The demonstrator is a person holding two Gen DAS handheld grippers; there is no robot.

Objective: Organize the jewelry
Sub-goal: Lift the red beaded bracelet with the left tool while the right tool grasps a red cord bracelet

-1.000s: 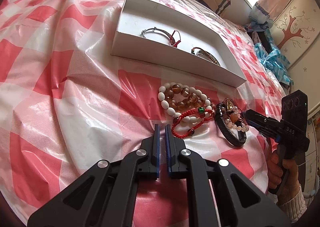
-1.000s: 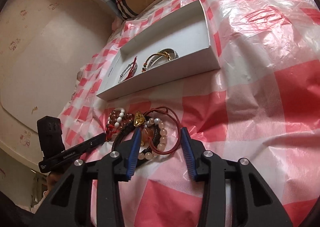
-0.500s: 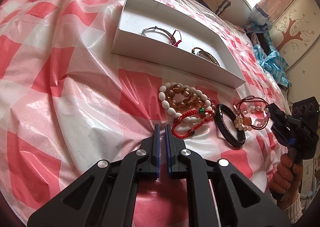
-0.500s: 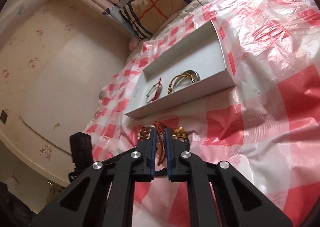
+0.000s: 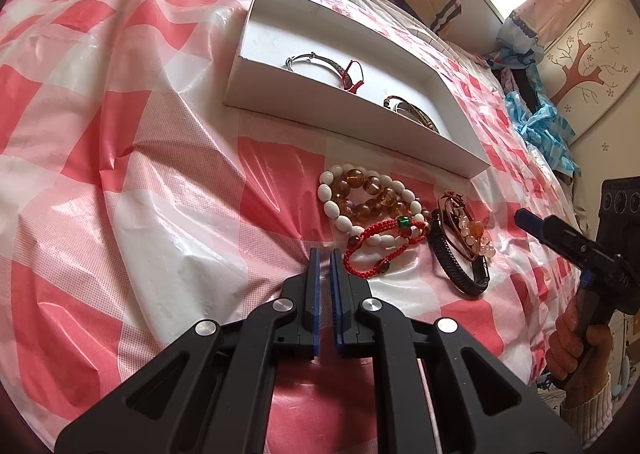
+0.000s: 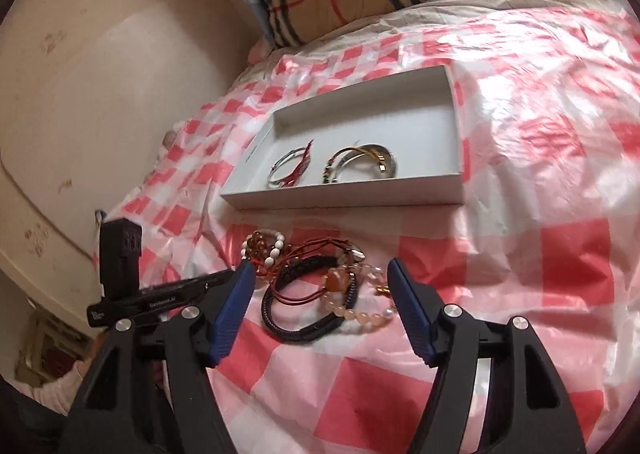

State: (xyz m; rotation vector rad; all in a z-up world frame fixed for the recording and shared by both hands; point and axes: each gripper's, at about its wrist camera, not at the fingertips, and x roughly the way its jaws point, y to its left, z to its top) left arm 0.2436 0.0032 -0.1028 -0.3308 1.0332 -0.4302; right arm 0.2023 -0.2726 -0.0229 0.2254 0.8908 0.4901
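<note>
My right gripper [image 6: 320, 286] is spread wide, empty, straddling the pale peach bead bracelet [image 6: 356, 314] lying across the black braided leather bracelet [image 6: 308, 306] directly ahead. My left gripper [image 5: 325, 262], nearly closed on nothing, sits farther.

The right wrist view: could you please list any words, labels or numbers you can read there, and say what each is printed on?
White lettering on the left gripper body: too blurred to read for certain.
Small white label block at the rear of that body: too small to read.
Dark mark on the white box wall: too small to read.
Nothing else legible.
</note>
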